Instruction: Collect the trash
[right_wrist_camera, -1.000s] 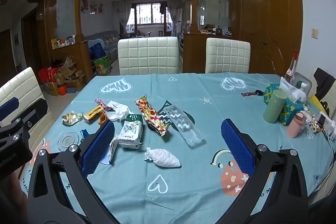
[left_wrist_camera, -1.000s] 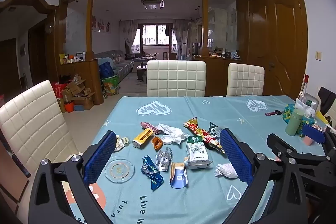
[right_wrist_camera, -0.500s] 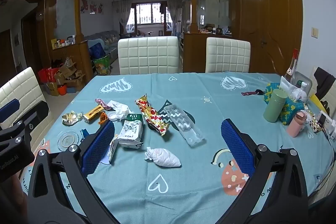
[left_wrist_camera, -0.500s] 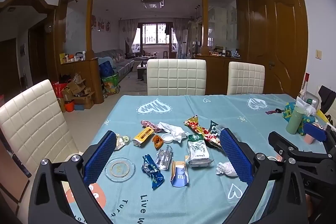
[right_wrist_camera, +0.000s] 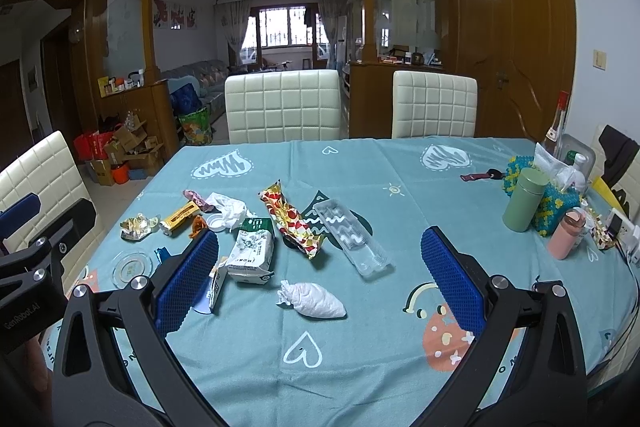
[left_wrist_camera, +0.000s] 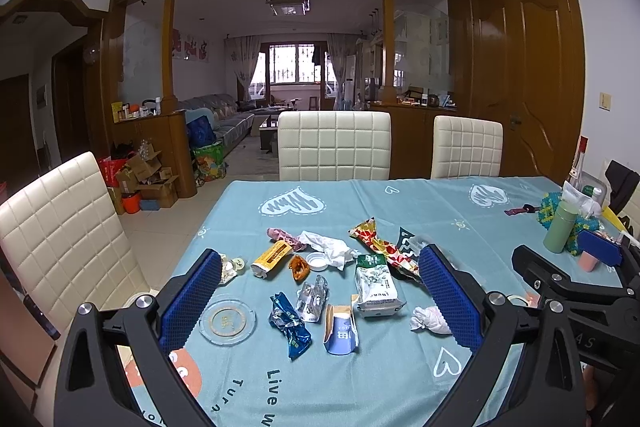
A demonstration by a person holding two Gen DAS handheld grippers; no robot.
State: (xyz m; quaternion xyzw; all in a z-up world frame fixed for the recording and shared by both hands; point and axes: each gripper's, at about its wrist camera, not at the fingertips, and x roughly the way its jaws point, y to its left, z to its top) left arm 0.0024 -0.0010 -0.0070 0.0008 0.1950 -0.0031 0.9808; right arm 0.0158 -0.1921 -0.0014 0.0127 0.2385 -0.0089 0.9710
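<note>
Trash lies scattered on the teal tablecloth. Ahead of my open left gripper are a blue foil wrapper, a silver wrapper, a small blue carton, a green-and-white pouch and a crumpled white tissue. My right gripper is also open and holds nothing. Between its fingers I see the white tissue, a clear plastic tray, a red-yellow snack bag and the pouch. Both grippers hover above the table's near edge.
A glass ashtray sits at the near left. A green flask, a pink bottle and a beaded tissue box crowd the right side. White chairs stand behind and left of the table.
The views have shifted only slightly. Both grippers stay open and no trash has moved.
</note>
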